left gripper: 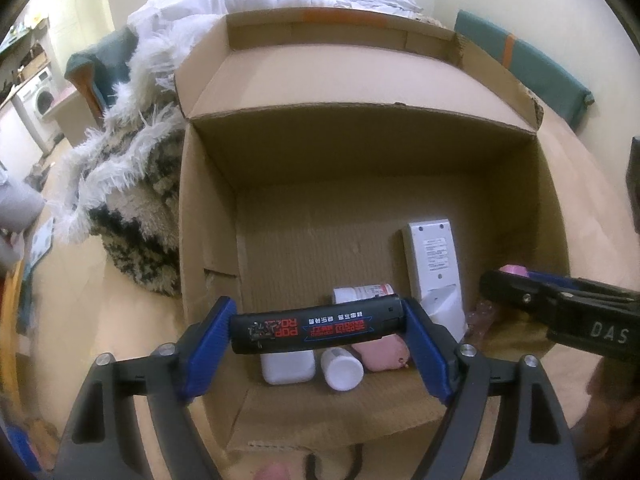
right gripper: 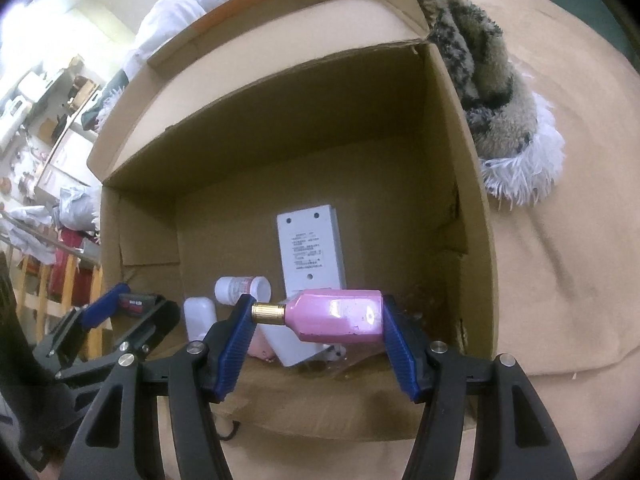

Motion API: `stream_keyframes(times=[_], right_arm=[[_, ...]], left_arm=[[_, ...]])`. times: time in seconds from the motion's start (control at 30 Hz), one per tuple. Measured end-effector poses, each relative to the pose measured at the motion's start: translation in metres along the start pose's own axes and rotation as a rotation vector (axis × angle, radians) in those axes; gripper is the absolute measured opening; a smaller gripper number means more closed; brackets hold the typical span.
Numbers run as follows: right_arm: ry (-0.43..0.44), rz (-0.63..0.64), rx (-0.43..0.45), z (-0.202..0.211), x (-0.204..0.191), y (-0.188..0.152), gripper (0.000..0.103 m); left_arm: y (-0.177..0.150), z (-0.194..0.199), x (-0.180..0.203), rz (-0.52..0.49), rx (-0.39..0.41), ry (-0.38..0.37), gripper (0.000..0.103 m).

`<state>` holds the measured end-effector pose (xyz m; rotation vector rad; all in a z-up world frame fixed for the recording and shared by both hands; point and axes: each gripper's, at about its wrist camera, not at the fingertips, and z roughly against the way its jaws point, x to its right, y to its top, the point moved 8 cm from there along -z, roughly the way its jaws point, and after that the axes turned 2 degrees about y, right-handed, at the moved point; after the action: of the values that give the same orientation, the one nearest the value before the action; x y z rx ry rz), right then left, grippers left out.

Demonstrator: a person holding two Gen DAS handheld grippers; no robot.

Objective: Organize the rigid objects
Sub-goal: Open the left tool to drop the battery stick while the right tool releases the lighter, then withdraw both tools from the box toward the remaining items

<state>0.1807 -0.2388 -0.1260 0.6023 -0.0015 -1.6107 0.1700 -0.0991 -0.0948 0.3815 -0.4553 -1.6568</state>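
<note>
Two handheld grippers hang over an open cardboard box (left gripper: 208,208) that rests on a tan surface beside a shaggy rug (left gripper: 132,184). Inside the box lie a white rectangular device (right gripper: 310,248), a white square bottle (left gripper: 286,366), two small white pill bottles (left gripper: 342,368) and a pink object (left gripper: 382,354). Left gripper (left gripper: 316,328): its blue fingers (left gripper: 208,340) touch both ends of a black tube (left gripper: 316,328) with red lettering, held crosswise. Right gripper (right gripper: 320,316): its fingers (right gripper: 236,340) press on a pink bottle (right gripper: 338,316), gold neck against one finger, base against the other.
</note>
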Motion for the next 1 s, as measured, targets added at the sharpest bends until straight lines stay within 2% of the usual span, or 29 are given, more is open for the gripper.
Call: stream_keyframes(times=[0.03, 0.07, 0.2, 0.37, 0.63, 1.0], right_arm=[[0.001, 0.002, 0.007, 0.001, -0.001, 0.001, 0.070], [0.008, 0.001, 0.016, 0.003, -0.001, 0.003, 0.077], [0.032, 0.005, 0.053, 0.009, -0.007, 0.008, 0.101], [0.027, 0.018, 0.094, 0.017, -0.009, 0.013, 0.103], [0.032, 0.011, 0.103, 0.022, -0.008, 0.016, 0.103], [0.035, 0.018, 0.132, 0.038, -0.013, 0.003, 0.103]], left_arm=[[0.001, 0.001, 0.001, 0.007, 0.003, -0.008, 0.098], [0.001, 0.003, 0.001, 0.013, 0.009, -0.012, 0.103], [0.004, 0.009, 0.003, 0.013, 0.026, -0.014, 0.103], [0.006, 0.014, 0.006, 0.007, 0.042, -0.014, 0.103], [0.005, 0.020, 0.005, 0.008, 0.053, -0.016, 0.103], [0.002, 0.049, -0.011, 0.018, 0.103, 0.005, 0.103]])
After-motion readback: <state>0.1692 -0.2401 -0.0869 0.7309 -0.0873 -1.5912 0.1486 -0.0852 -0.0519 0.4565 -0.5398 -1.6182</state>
